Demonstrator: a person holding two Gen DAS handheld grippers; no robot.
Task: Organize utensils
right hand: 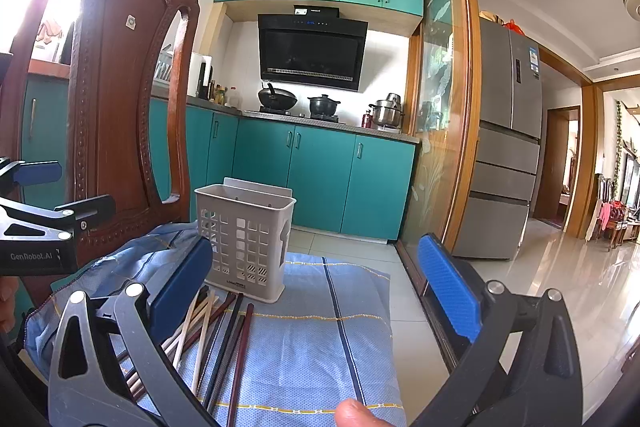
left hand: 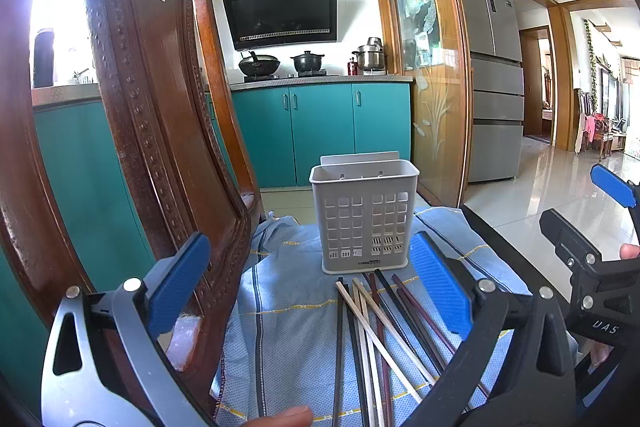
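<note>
So nothing's been sorted yet, far as I can tell. Going left to right: off to the left of the left gripper (left hand: 308, 287) stands a carved dark-brown wooden chair back (left hand: 132, 107), really close, practically beside its left finger. That gripper is spread wide with nothing in it. Just ahead of it and below, a loose pile of mixed chopsticks (left hand: 376, 327), black, dark red and pale wood, lies crossed on the light blue checked cloth (left hand: 288, 307). Straight ahead, just past the chopstick tips, stands the white slotted plastic utensil holder (left hand: 364, 219), upright, and it looks empty through the holes. The right gripper (right hand: 316, 291) is also spread and empty; from it, the pile sits ahead to the left, partly behind its left finger, and the holder is ahead and left too.

My read: all the chopsticks remain to be picked up and dropped in the holder.

Room-wise, the chair back crowds the left side. On the right, the cloth ends near the right gripper with shiny tiled floor (right hand: 560, 287) below, so plenty of open air there, but anything nudged that way could slide off.
</note>
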